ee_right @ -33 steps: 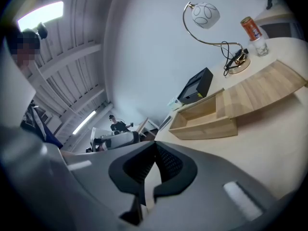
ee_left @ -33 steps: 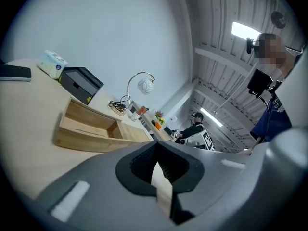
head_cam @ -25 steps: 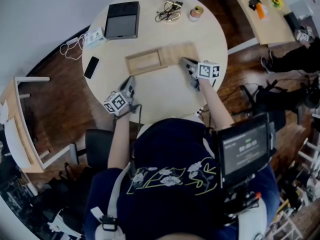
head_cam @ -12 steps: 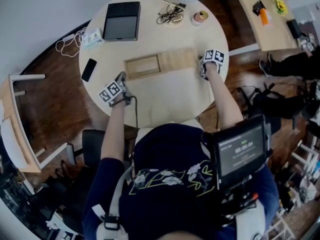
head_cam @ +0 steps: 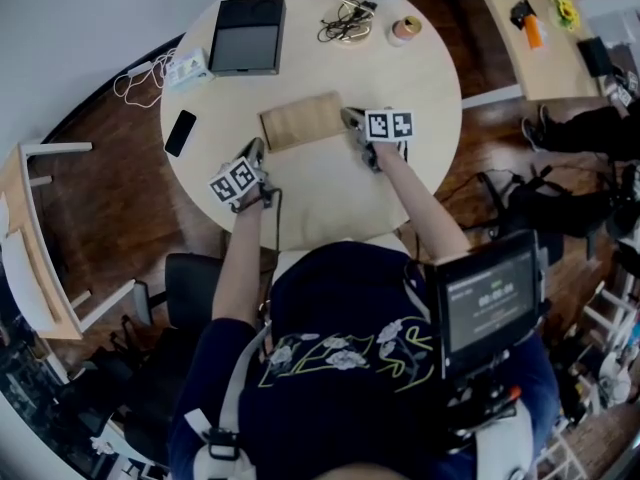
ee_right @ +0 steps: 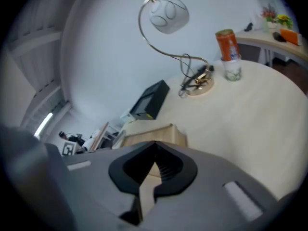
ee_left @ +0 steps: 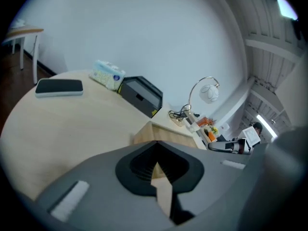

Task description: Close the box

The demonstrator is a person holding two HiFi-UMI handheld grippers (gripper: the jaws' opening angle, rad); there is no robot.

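Jaws together: left gripper (ee_left: pixel 154 142), right gripper (ee_right: pixel 155 143); box (ee_right: pixel 149 134) closed, partly behind jaws.

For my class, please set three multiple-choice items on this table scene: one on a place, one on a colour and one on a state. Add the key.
1. Where does the phone lie?
A on the floor; B near the left edge of the table; C on a shelf.
2. What colour is the phone?
A white; B red; C black.
3. How is the wooden box?
A closed; B wide open; C broken in two.

Key:
1 B, the head view shows it on the tabletop, by the left rim.
2 C, it is black all over.
3 A, the lid covers it and none of its inside shows.
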